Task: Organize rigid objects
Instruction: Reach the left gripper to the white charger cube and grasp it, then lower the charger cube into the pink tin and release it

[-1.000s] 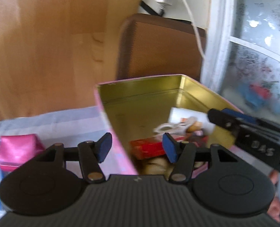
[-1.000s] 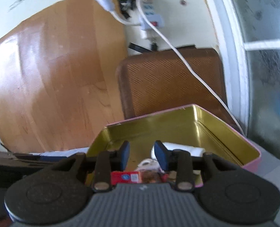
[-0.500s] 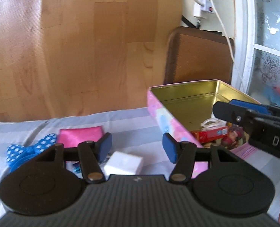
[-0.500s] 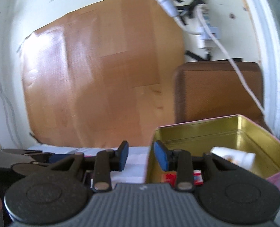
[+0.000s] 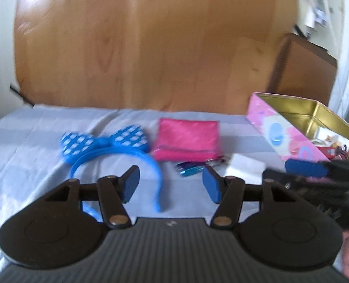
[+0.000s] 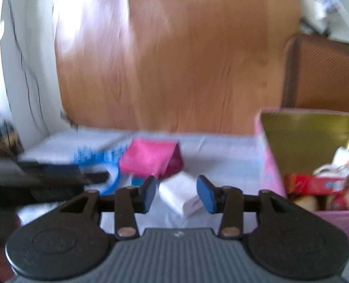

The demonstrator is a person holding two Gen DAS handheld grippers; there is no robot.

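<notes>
A pink tin (image 5: 292, 139) with a gold inside stands at the right on a pale cloth; it also shows in the right wrist view (image 6: 271, 165), holding a red packet (image 6: 313, 184) and other small items. On the cloth lie a blue dotted bow headband (image 5: 108, 146), a pink pouch (image 5: 186, 139), a small blue object (image 5: 191, 169) and a white box (image 5: 244, 168). My left gripper (image 5: 170, 186) is open and empty above the cloth. My right gripper (image 6: 176, 193) is open, its fingers either side of the white box (image 6: 180, 193), not touching it.
A wooden board (image 5: 150, 42) stands behind the cloth-covered surface (image 5: 32, 141). A brown chair back (image 5: 301, 70) is behind the tin. The right gripper's blue finger (image 5: 306, 168) shows in the left wrist view near the tin.
Both grippers have swung left, away from the tin, toward the loose items on the cloth. The right gripper's jaws have opened wider and now frame the white box.
</notes>
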